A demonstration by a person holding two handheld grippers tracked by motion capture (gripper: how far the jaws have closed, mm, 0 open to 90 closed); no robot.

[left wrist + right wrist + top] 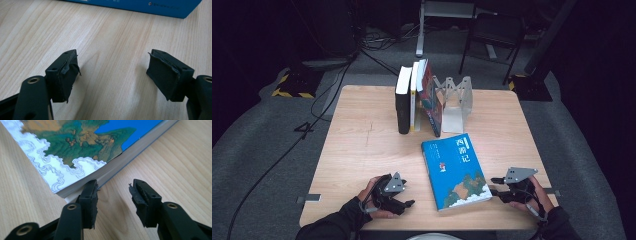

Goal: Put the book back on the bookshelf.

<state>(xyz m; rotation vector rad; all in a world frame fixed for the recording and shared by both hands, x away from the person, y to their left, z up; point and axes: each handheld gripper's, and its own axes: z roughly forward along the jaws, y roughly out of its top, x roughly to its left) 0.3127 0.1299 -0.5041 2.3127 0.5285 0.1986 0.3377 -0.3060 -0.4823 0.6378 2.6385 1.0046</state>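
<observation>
The blue book [455, 171] is laid flat at the table's near right, its near-right corner approached by the right gripper [495, 186], jaws parted and ungripping, while the left gripper [408, 204] is kept released, empty.

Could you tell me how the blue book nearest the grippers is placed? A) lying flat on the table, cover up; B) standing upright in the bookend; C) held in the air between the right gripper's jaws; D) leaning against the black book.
A: the blue book lies flat on the table, cover up, between the two grippers.
</observation>
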